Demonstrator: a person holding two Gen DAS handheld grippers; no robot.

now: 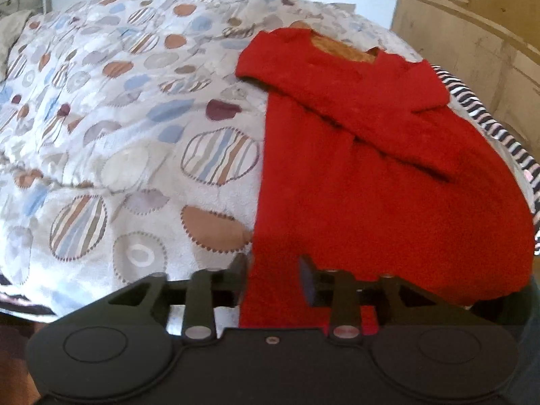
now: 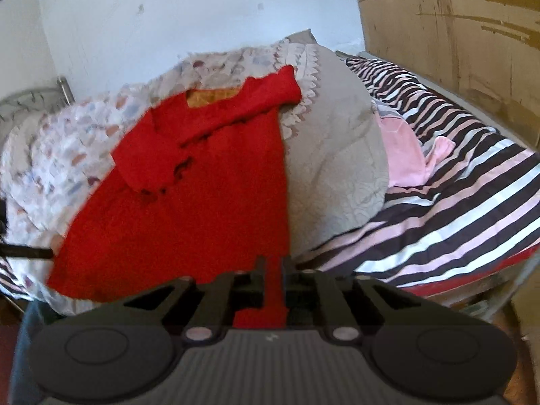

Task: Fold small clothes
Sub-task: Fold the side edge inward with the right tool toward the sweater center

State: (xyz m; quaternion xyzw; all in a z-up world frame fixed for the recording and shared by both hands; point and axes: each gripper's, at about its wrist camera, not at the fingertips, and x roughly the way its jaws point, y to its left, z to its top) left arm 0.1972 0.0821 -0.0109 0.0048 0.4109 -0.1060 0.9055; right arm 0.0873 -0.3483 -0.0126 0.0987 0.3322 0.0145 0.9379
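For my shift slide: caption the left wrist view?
Open left gripper straddling the hem of a red top on a patterned bedspread.

both cameras sit low at the near edge of the bed (image 1: 101, 155), tilted down and looking across it toward the wall (image 2: 168, 17). the left one faces the patterned side, the right the striped side. both share the red garment (image 1: 354, 175), close up.
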